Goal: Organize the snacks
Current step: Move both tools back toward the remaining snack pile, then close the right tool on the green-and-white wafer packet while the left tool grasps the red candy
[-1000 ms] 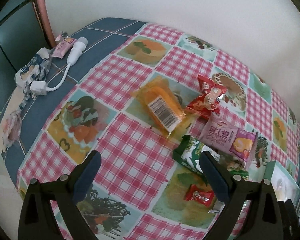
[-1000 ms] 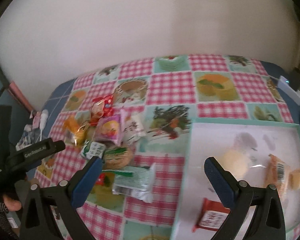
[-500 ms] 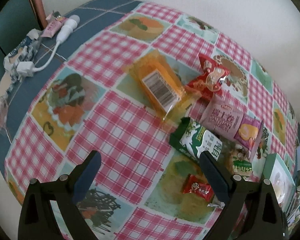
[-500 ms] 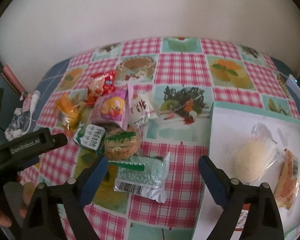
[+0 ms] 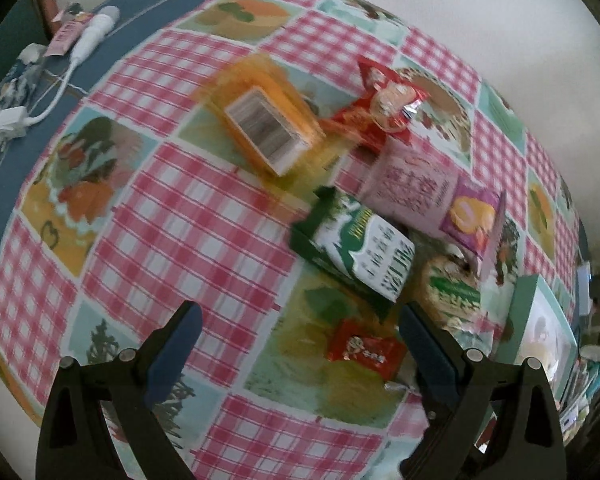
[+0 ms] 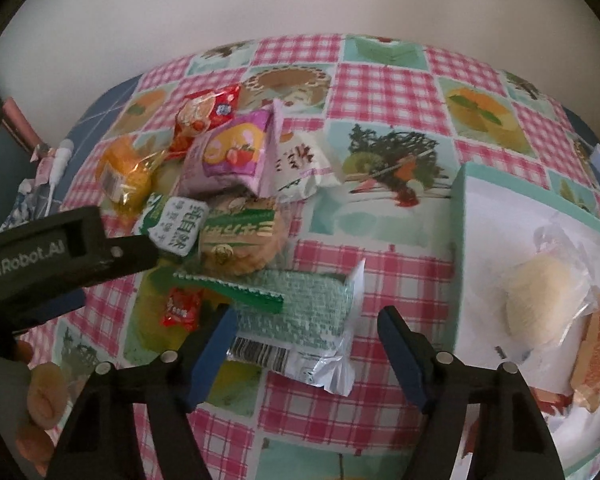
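a pile of snacks sits on the tabletop (image 6: 384,88), which has a pink check cloth with food pictures on it.

the right tool (image 6: 304,344) points down over a pale green snack pack (image 6: 300,316). its jaws are closing. the pack lies between them, but the blue pads are not pressing on it. the left pad is just beside the pack's edge and the right pad is apart from it.

the left tool (image 5: 298,344) hangs over the cloth with its jaws wide apart and it holds nothing. a small red candy (image 5: 364,346) lies on the cloth between its pads, nearer the right one. in the right tool's view the left tool shows as a black arm at the left edge, with fingers (image 6: 40,392) of a hand under it.

behind the candy lie a green and white pack (image 5: 356,252), a pink pack (image 5: 424,196), a red pack (image 5: 384,100) and an orange pack (image 5: 268,120). a round cookie pack (image 6: 240,240) touches the green and white one.

to the right stands a white tray (image 6: 484,216) with a green rim. a pale round bun (image 6: 540,300) and an orange snack (image 6: 596,352) lie in it.

a white cable (image 5: 60,88) lies on the blue part at the far left.
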The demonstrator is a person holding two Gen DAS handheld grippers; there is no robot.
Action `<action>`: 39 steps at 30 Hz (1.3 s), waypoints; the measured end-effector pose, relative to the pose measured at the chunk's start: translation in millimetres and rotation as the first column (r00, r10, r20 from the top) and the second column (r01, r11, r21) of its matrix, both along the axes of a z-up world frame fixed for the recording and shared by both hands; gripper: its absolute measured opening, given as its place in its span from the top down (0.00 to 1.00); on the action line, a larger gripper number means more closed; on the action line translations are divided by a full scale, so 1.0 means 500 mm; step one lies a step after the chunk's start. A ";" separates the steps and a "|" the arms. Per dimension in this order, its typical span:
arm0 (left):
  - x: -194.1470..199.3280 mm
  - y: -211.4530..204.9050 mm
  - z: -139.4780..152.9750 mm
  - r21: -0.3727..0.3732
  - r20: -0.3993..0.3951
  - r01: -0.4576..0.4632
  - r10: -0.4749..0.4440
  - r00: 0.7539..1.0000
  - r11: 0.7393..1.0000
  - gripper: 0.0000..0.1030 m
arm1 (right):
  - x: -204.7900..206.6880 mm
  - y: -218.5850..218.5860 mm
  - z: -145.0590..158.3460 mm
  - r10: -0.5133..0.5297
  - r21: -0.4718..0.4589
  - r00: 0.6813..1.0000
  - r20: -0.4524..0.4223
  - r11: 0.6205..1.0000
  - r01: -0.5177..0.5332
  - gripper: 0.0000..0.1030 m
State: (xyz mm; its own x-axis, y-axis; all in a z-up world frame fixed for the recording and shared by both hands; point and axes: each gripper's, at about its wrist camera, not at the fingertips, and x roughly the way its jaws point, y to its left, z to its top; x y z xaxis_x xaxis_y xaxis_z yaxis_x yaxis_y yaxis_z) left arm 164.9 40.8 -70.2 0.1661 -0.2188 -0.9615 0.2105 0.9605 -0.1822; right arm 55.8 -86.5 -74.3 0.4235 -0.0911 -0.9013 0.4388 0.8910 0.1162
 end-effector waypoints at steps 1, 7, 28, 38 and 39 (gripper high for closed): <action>-0.003 -0.005 -0.002 -0.001 -0.005 0.010 -0.010 1.000 1.000 0.04 | 0.000 0.002 0.000 0.003 -0.005 1.000 -0.001 1.000 -0.003 0.26; -0.016 -0.025 -0.008 -0.004 -0.020 0.032 -0.032 0.999 0.999 0.04 | 0.001 0.013 0.001 0.037 -0.011 0.999 -0.018 0.999 -0.037 0.26; -0.033 -0.067 -0.034 0.004 -0.067 0.121 -0.121 0.990 0.993 0.05 | -0.018 -0.002 -0.011 0.008 -0.042 0.997 -0.077 0.999 -0.012 0.39; -0.051 -0.101 -0.013 0.058 -0.003 0.197 -0.197 0.980 0.979 0.12 | -0.025 -0.020 -0.012 -0.014 -0.026 0.996 -0.086 1.000 0.012 0.39; -0.051 -0.104 -0.013 0.069 0.001 0.203 -0.203 0.979 0.977 0.12 | -0.025 -0.020 -0.012 -0.014 -0.026 0.996 -0.086 1.000 0.012 0.39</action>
